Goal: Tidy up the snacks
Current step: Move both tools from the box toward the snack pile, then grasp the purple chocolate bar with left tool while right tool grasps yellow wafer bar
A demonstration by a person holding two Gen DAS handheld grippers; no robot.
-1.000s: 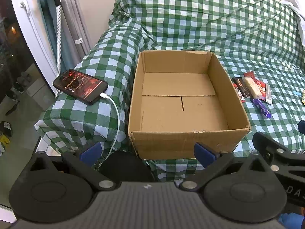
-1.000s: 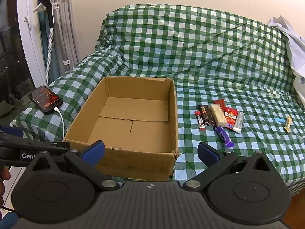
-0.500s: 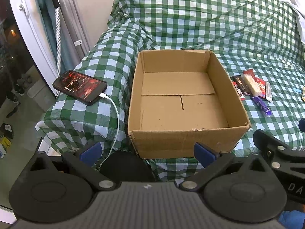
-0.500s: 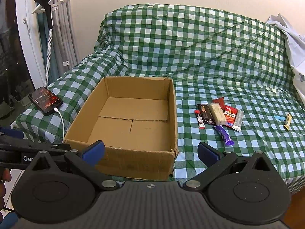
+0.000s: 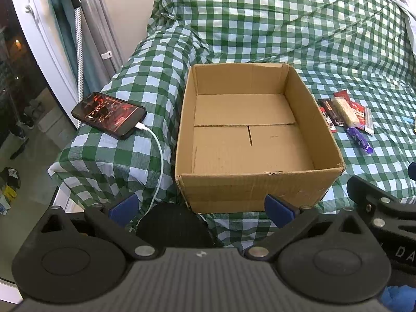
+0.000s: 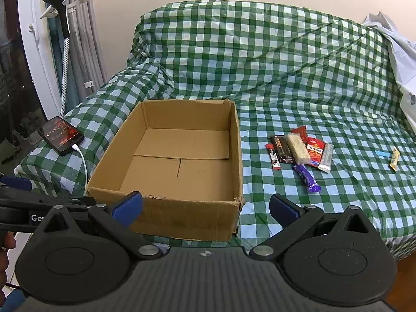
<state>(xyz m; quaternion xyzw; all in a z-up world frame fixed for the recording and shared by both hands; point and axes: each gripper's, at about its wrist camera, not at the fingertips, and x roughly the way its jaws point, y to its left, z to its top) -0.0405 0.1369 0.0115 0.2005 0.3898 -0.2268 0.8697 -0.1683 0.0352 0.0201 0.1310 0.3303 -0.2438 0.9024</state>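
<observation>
Nothing is packed yet: the cardboard box (image 6: 182, 161) sits empty, and the snack bars (image 6: 299, 150) lie just right of it on the checked cloth (image 6: 312, 78). Both the left gripper (image 5: 201, 205) and right gripper (image 6: 205, 205) hover with fingers apart, holding nothing. Next, probably, the right reaches for a bar. A charging phone (image 5: 109, 115) rests near curtains (image 6: 78, 39).

One box (image 6: 166, 208), eight snacks (image 6: 299, 149), one phone (image 6: 61, 135)

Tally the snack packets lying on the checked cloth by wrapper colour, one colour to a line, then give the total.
Red: 2, a thin stick and a flat packet
Dark brown: 1
Cream: 1
Silver-white: 1
Purple: 1
Yellow: 1
Light blue: 1
Total: 8
</observation>
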